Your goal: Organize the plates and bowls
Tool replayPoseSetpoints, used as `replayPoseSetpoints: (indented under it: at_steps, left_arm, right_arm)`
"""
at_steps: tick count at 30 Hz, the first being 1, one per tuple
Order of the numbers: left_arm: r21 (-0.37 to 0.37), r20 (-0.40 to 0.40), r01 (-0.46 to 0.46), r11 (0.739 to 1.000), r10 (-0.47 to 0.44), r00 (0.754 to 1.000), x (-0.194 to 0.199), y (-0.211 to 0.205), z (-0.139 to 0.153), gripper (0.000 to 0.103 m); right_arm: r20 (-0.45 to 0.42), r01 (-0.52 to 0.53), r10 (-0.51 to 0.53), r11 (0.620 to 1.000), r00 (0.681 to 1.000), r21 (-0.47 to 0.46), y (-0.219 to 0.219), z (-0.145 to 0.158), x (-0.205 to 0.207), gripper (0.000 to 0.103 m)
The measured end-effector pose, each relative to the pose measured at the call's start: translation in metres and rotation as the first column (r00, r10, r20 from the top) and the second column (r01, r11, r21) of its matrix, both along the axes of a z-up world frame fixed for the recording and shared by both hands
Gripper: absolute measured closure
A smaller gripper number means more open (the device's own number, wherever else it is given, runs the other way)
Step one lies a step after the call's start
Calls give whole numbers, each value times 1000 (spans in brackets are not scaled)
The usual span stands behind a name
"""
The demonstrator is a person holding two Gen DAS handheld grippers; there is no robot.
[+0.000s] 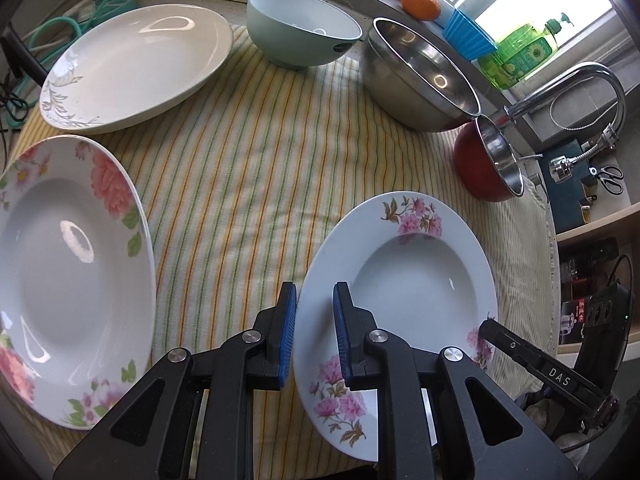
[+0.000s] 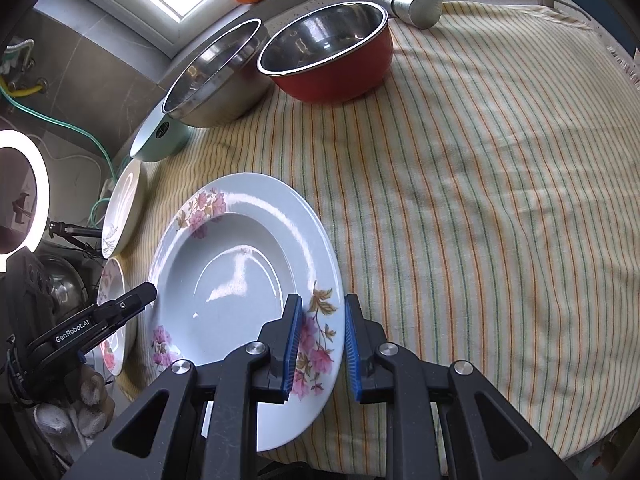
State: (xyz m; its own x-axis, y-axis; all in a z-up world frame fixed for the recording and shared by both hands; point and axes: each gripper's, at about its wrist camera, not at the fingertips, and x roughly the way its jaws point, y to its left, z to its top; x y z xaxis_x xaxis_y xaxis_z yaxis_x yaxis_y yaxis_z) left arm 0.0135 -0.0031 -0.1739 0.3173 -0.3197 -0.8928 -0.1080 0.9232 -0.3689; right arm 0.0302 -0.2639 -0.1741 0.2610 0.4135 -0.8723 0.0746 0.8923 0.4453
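A white deep plate with pink flowers point(image 1: 420, 280) point(image 2: 240, 280) lies on the striped cloth point(image 1: 260, 168). My left gripper point(image 1: 315, 292) straddles its left rim and my right gripper point(image 2: 323, 304) its right rim, each with blue pads shut on the edge. To the left is a larger rose-patterned plate point(image 1: 68, 272) point(image 2: 114, 320). Behind that sits a white plate with a grey leaf print point(image 1: 136, 64) point(image 2: 124, 208). Along the back stand a pale green bowl point(image 1: 304, 28) point(image 2: 164, 140), a steel bowl point(image 1: 424, 76) point(image 2: 220, 80) and a red steel-lined bowl point(image 1: 488, 164) point(image 2: 332, 56).
A tap point(image 1: 580, 92) point(image 2: 412, 0) curves over the back right. An orange point(image 1: 420, 2), a blue silicone cup point(image 1: 468, 36) and a green soap bottle point(image 1: 520, 52) stand on the window sill. A ring light point(image 2: 24, 192) and cables are at the left. Bare striped cloth point(image 2: 480, 220) stretches to the right.
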Motion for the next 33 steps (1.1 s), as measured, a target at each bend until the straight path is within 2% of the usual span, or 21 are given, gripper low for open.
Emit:
replayPoseSetpoints:
  at_steps: [33]
  left_arm:
    - [12,0,7,1000,-7,1000,-3,2,-5,86]
  right_arm:
    - [-14,-34,33,999,999,-19,9,-4,-14,83]
